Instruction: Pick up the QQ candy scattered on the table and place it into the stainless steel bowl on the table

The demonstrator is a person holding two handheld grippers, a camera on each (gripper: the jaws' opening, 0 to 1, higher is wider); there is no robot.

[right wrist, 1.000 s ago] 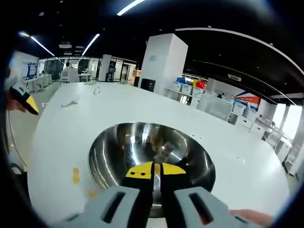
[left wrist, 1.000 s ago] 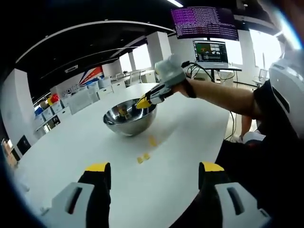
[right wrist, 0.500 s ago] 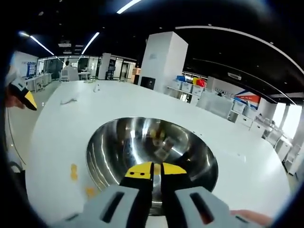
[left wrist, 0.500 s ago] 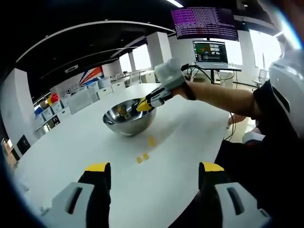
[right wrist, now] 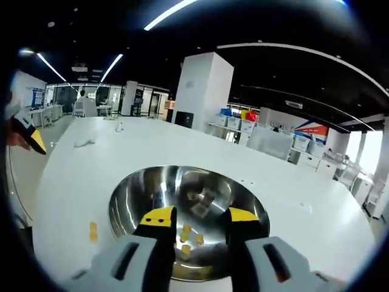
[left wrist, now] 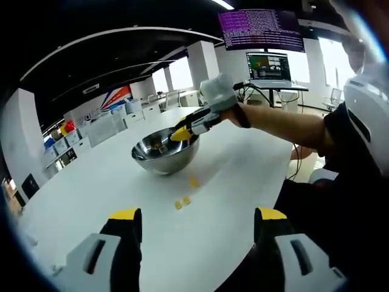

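Left gripper view: stainless steel bowl contents too small to identify. Right gripper view: bowl's near rim hidden behind right gripper; left gripper cut off at the edge.

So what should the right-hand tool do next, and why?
Probably pull back from the stainless steel bowl toward the candies on the table. The right gripper is open over the bowl, with candy lying inside, so this drop looks done.
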